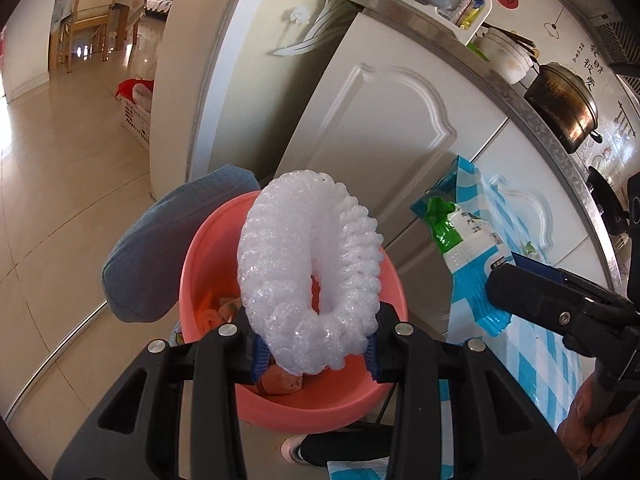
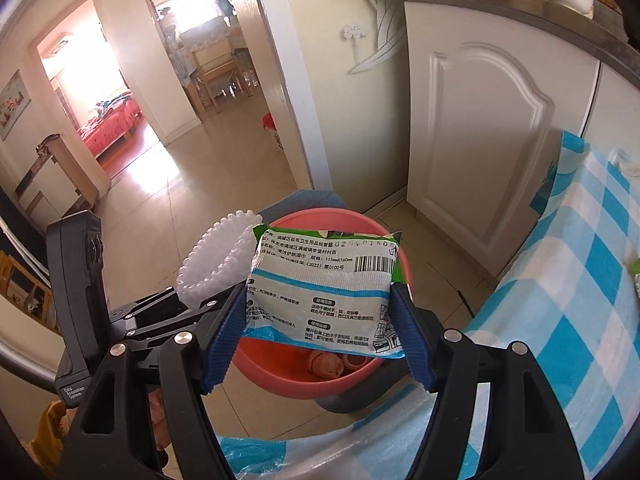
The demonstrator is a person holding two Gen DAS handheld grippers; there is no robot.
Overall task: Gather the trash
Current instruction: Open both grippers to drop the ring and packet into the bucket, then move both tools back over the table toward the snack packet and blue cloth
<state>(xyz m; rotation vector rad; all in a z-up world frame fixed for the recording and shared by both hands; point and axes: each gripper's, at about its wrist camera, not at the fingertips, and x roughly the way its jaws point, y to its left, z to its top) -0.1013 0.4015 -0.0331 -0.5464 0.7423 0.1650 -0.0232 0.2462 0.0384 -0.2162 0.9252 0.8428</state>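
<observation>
– Presently, what do the grippers hold?
– The left gripper (image 1: 316, 354) pinches a white foam net (image 1: 310, 276); the right gripper (image 2: 320, 336) clamps a wet-wipe packet (image 2: 324, 300) between its blue pads (image 2: 222, 344).
– Position relative to the pink bin (image 2: 280, 376)?
– Both items hang directly above its mouth. Scraps (image 2: 328, 362) lie inside. A blue cloth (image 1: 160, 248) drapes over its far rim; a checked tablecloth (image 2: 580, 280) lies just right of it.
</observation>
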